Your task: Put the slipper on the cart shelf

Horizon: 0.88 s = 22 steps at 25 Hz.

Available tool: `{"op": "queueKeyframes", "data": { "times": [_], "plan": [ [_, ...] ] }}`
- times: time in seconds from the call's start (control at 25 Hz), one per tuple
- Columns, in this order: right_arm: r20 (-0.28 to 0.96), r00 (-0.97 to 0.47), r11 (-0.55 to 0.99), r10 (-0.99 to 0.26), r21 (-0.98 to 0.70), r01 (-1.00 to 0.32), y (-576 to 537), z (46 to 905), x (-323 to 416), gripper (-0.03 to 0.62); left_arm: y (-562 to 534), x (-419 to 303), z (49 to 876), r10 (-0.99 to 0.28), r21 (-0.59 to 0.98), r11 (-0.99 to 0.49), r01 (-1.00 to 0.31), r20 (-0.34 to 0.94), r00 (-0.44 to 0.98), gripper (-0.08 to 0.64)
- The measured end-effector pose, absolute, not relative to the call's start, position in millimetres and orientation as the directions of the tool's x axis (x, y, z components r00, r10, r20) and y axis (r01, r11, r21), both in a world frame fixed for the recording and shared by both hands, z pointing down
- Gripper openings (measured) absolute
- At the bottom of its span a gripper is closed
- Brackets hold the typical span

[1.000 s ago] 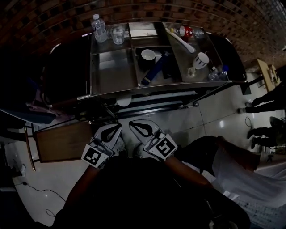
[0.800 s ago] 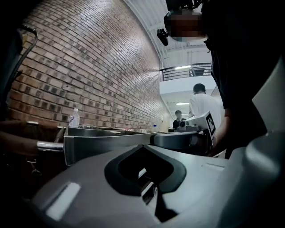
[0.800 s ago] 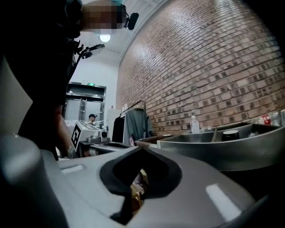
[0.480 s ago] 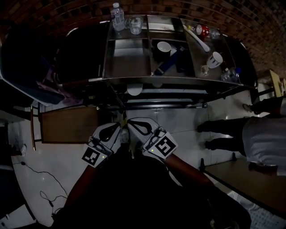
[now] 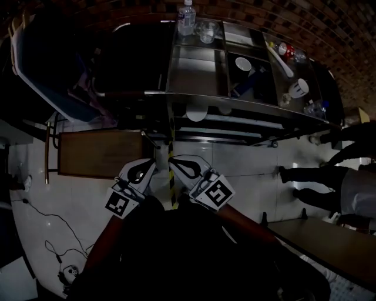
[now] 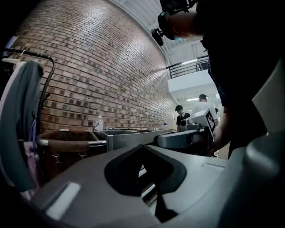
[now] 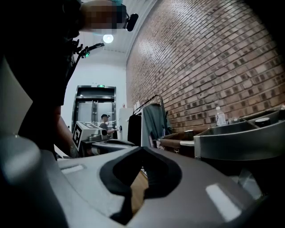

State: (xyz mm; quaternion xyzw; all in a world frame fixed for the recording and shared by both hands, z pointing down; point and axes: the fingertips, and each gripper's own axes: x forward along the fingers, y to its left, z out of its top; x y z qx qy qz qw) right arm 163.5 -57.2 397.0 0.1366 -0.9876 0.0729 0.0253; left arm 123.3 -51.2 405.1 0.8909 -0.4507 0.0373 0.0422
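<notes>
Grip | left tool (image 5: 154, 160) jaws together, nothing held | right tool (image 5: 171, 158) jaws together, nothing held | both side by side near cart (image 5: 252, 104) front, not touching it

No readable text from my side. Left marker cube (image 5: 122, 204) and right marker cube (image 5: 216, 193) carry only black-and-white square codes. Green sign (image 7: 100, 86) over the far door and the bottle (image 5: 186, 13) label are too small to read.
</notes>
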Motion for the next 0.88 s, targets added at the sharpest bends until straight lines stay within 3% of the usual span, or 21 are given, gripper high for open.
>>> {"op": "queueKeyframes", "data": {
  "times": [0.28,0.64,0.88],
  "plan": [
    [0.097,-0.942,0.934,-0.321,-0.135,-0.332,-28.9,408.1,81.0,0.001,-23.0,35.5,421.5,-0.77,0.052,-0.629,-0.776,0.097,0.63,0.002],
    [0.081,-0.909,0.884,-0.409,-0.213,-0.417,31.3,419.1,-83.0,0.002,39.1,-115.1,431.7,-0.706,0.088,-0.696,-0.712,0.093,0.702,0.002],
    [0.102,-0.897,0.874,-0.429,-0.205,-0.441,60.8,415.3,-137.3,0.002,67.7,-163.6,433.0,-0.657,0.103,-0.742,-0.662,0.087,0.749,0.002]
  ]
}}
